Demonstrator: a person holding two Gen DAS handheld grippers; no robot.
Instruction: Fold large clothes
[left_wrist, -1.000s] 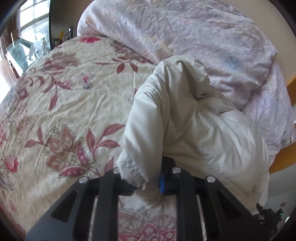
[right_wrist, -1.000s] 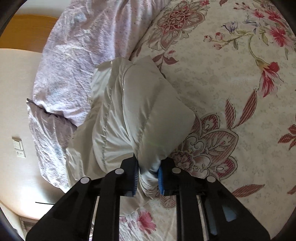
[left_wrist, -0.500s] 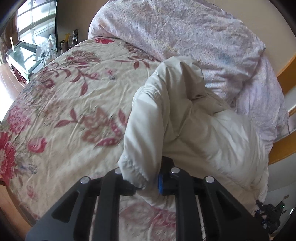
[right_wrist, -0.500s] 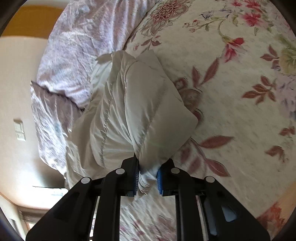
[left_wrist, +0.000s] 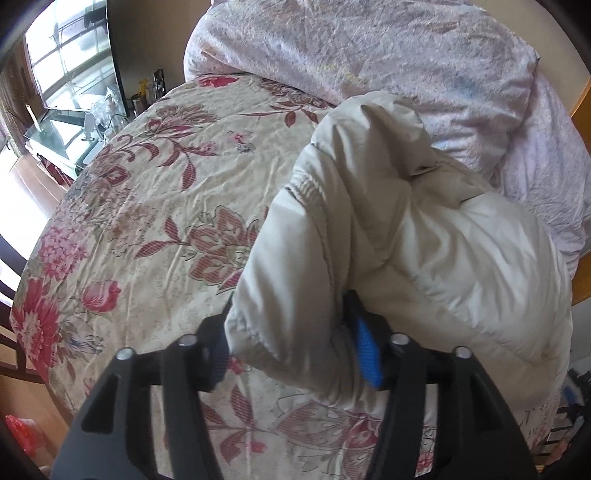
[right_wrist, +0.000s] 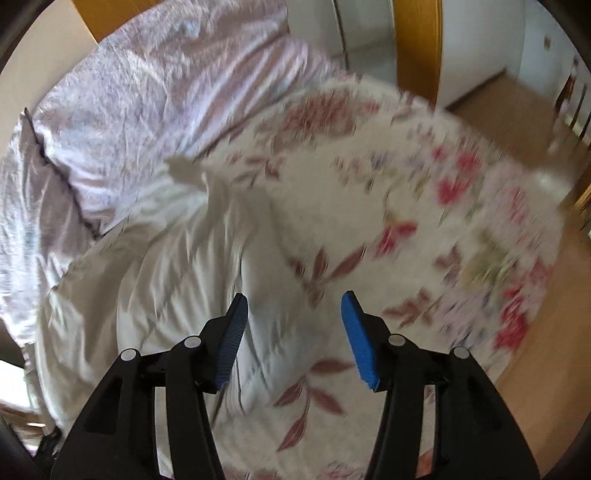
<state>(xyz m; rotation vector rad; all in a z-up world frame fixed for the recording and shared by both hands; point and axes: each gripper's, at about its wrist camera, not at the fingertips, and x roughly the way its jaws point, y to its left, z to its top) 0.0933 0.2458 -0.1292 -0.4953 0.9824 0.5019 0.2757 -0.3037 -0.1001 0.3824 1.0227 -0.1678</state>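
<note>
A cream puffy quilted jacket (left_wrist: 388, 236) lies bunched on the floral bedspread (left_wrist: 147, 206). My left gripper (left_wrist: 291, 347) has its jaws spread wide, with a thick fold of the jacket's edge lying between them. In the right wrist view the jacket (right_wrist: 177, 266) lies spread at the left, blurred by motion. My right gripper (right_wrist: 293, 325) is open and empty above the jacket's right edge and the bedspread (right_wrist: 424, 236).
A crumpled lilac duvet (left_wrist: 388, 62) is piled at the head of the bed, and it also shows in the right wrist view (right_wrist: 129, 96). A wooden bed frame (right_wrist: 417, 44) stands behind. A glass table (left_wrist: 62, 122) with bottles stands by the window. The wooden floor (right_wrist: 535, 295) lies past the bed's edge.
My right gripper has let go of the jacket, opened wide and swung quickly, so its view is blurred. My left gripper's jaws have spread wide around the jacket fold.
</note>
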